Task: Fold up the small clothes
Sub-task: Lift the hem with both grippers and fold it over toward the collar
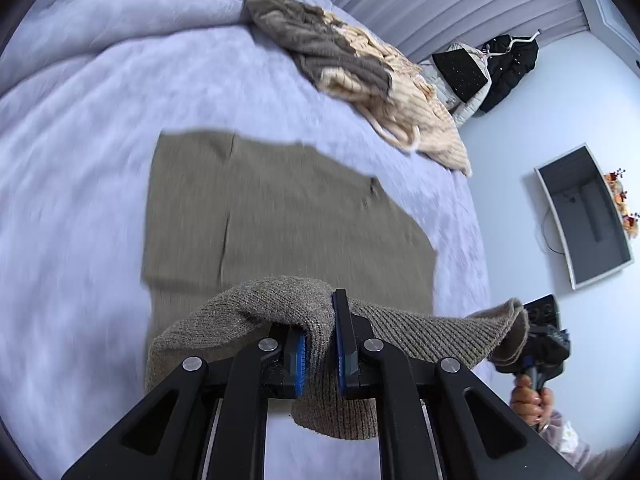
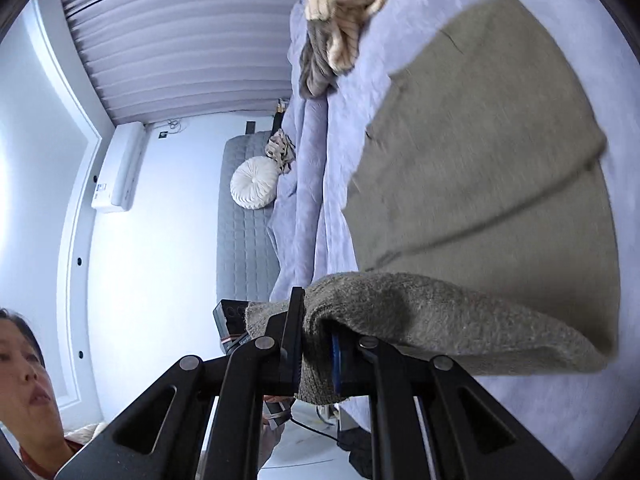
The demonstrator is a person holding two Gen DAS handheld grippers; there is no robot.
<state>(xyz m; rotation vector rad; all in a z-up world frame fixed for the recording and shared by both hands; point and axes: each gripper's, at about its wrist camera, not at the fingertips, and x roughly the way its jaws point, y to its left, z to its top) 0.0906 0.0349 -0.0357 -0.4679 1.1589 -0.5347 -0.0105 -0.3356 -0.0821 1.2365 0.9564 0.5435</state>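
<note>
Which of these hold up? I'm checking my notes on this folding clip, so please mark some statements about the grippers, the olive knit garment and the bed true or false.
1. The left gripper is shut on the near edge of the olive-brown knit garment. True.
2. The right gripper hangs open and empty. False: it is shut on the same garment's edge.
3. The garment lies on a lavender quilted bedspread. True.
4. The bedspread holds no other clothes. False: a heap of grey and cream knitwear lies farther along it.
5. The held edge is lifted off the bedspread. True.
</note>
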